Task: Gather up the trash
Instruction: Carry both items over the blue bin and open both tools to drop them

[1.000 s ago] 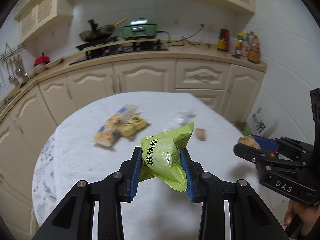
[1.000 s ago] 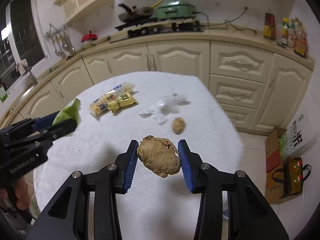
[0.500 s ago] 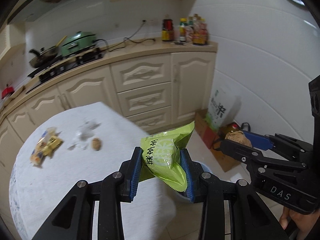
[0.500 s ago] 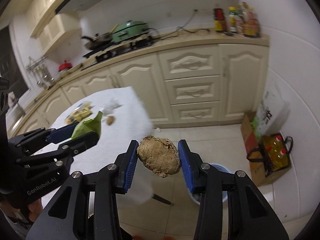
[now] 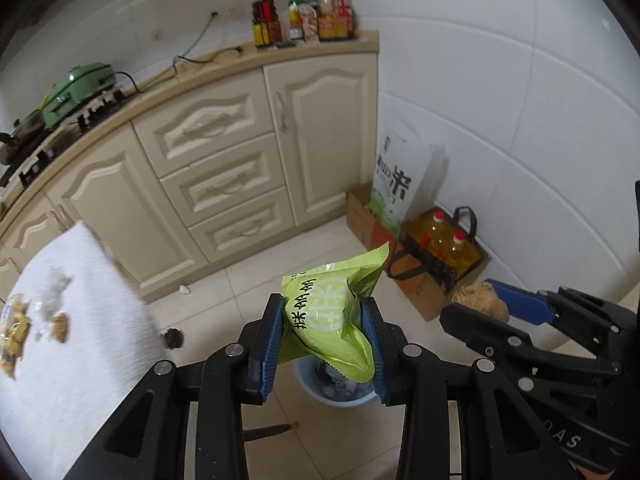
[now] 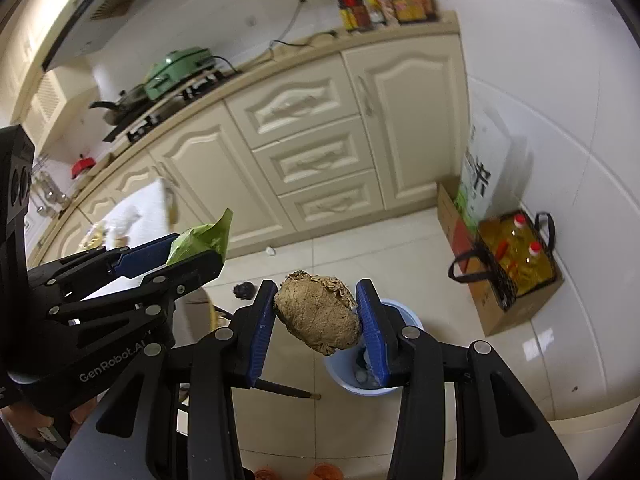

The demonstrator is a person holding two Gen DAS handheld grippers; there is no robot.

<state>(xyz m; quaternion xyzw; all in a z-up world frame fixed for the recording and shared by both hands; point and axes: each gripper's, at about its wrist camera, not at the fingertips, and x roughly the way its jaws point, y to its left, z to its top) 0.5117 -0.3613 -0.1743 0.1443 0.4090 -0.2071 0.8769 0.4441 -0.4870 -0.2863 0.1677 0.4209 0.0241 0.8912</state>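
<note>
Trash: blue bin [image 6: 404, 316] on the floor, directly under both tools, some white scraps already in it. Green snack wrapper [image 5: 332, 312] clamped across its middle in the left tool [image 5: 324, 340]. Light, crinkly, slick film, so a mid-body pinch beats grabbing the loose serrated end. Brown crumpled lump [image 6: 320, 316] pinched between the right tool's [image 6: 318, 328] blue pads. Probably wadded paper, can't tell for sure. Looks soft and light, should deform rather than slip. Leftover trash on the white worktop [image 5: 60, 360]: yellow packets [image 5: 12, 332], clear plastic [image 5: 54, 292], small brown piece [image 5: 60, 326].

Versus a second back: both tools swung off the worktop to over the bin. Grips unchanged, both items sit the same in the jaws.
</note>
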